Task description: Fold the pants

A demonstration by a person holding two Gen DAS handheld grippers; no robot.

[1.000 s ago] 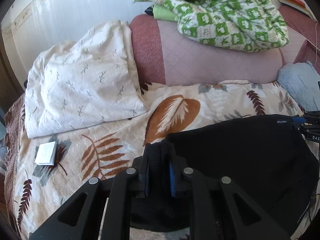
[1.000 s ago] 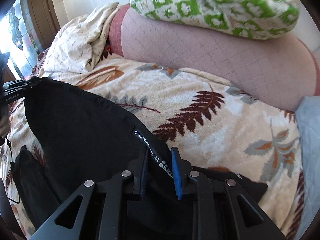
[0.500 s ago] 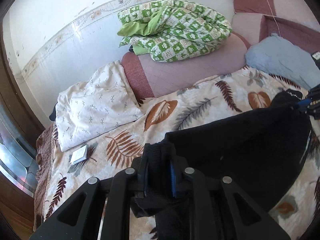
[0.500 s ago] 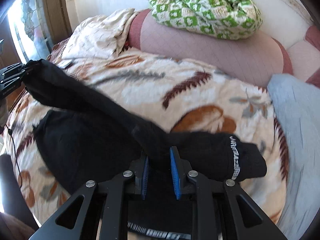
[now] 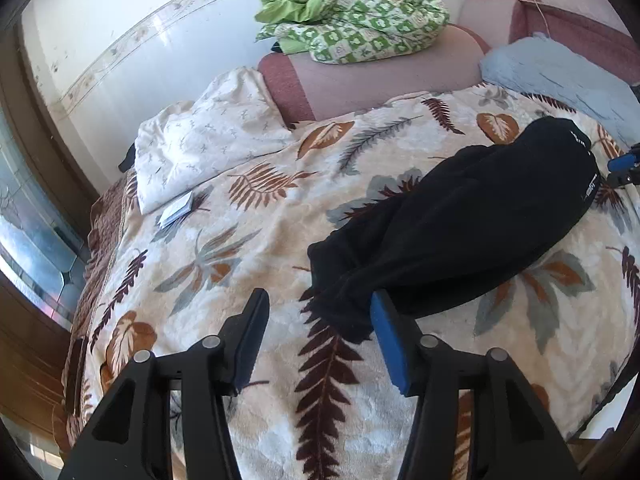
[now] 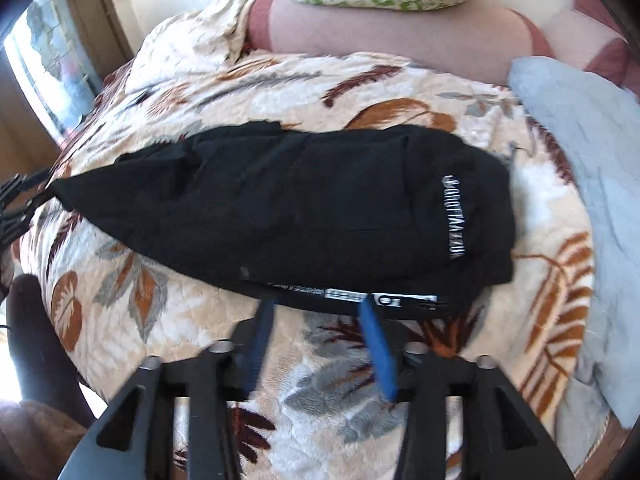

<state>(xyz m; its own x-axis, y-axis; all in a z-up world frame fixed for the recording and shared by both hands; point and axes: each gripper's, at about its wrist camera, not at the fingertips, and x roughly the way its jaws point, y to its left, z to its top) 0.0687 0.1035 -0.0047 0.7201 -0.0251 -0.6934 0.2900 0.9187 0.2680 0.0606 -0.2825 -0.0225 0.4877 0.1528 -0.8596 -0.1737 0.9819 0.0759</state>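
The black pants [image 5: 460, 224] lie folded in a long bundle on the leaf-patterned blanket [image 5: 224, 248]. In the right wrist view the pants [image 6: 288, 208] show white lettering and a waistband label along the near edge. My left gripper [image 5: 318, 304] is open and empty, just short of the pants' narrow end, its right finger at the cloth's edge. My right gripper [image 6: 316, 310] is open and empty, its fingertips at the waistband edge. The right gripper's blue tip shows at the left wrist view's right edge [image 5: 622, 162].
A white patterned pillow [image 5: 200, 140] and a small booklet [image 5: 176, 214] lie at the far left. A green checked quilt [image 5: 352, 12] sits on the pink bolster [image 5: 380, 76]. A light blue pillow [image 6: 592, 152] lies to the right. A wooden window frame runs along the left.
Both grippers let go of the pants and opened. The pants dropped flat onto the blanket as a folded bundle, and both grippers pulled back a little.
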